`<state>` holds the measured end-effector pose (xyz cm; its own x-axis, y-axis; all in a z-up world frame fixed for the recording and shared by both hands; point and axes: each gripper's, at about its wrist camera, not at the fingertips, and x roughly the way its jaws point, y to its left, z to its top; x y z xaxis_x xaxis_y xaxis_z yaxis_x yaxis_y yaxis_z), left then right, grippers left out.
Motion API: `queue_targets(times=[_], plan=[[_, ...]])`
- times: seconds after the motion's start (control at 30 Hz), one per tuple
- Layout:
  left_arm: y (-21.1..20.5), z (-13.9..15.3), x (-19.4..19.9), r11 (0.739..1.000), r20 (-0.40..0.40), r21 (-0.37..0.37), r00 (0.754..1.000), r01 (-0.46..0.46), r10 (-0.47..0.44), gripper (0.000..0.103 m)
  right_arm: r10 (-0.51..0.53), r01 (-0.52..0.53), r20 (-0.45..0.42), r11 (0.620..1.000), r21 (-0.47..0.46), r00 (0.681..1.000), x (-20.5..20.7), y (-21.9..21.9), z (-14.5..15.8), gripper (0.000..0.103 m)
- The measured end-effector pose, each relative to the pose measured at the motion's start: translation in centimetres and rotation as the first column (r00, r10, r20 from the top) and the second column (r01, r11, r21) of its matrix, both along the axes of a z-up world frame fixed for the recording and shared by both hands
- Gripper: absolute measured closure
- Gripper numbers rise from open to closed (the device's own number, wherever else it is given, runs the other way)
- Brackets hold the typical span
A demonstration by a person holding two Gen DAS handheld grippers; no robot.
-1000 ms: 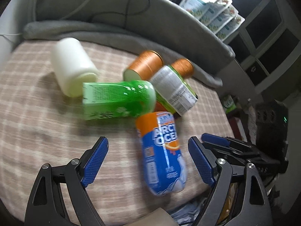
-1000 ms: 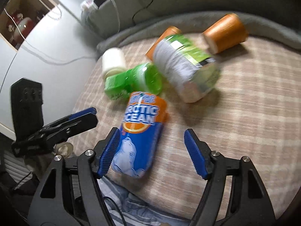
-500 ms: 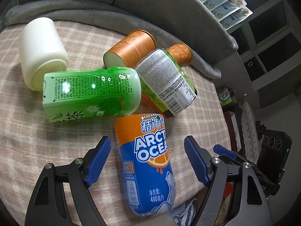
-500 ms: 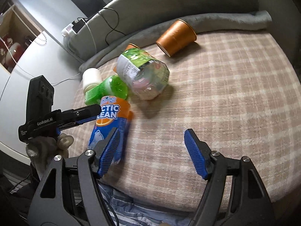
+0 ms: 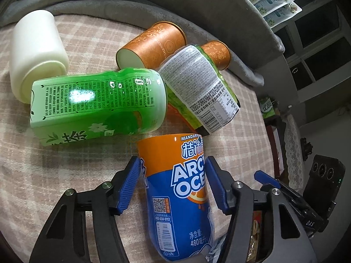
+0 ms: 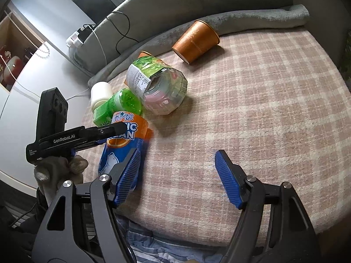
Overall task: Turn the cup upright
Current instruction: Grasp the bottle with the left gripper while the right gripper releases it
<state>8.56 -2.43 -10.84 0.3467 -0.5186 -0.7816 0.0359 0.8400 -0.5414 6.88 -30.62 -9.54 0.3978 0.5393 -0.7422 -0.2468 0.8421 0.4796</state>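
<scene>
A blue and orange Arctic Ocean cup point(image 5: 179, 197) lies on its side near the front edge of the checked blanket point(image 6: 263, 109). My left gripper point(image 5: 173, 184) has its blue pads on both sides of this cup, closed onto it. In the right wrist view the same cup point(image 6: 120, 149) lies at the left with the left gripper point(image 6: 87, 135) over it. My right gripper point(image 6: 177, 177) is open and empty above bare blanket, right of the cup.
On the blanket lie a green cup point(image 5: 98, 107), a white cup point(image 5: 35, 48), a clear green-labelled cup point(image 5: 201, 87) and two orange paper cups point(image 5: 153, 43) point(image 6: 195, 41). A grey padded rim point(image 6: 197, 4) runs behind. The blanket's edge is just below the grippers.
My left gripper moved forward over the Arctic Ocean cup and closed its pads onto it. My right gripper drew back to the right and stays open.
</scene>
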Motion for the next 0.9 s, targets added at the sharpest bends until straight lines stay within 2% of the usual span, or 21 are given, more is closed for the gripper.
queue_targets(times=[0.33,0.9], plan=[[-0.5,1.7,-1.1,1.0,0.072,0.028,0.997,0.005,-0.007,0.044,-0.008,0.008,0.011,1.0,0.007,1.0,-0.2,0.0,0.2,0.03],[-2.6,5.1,-3.2,0.99,0.26,0.142,0.965,0.0,-0.037,0.044,-0.015,0.015,0.025,1.0,0.005,1.0,-0.2,0.3,0.6,0.03]])
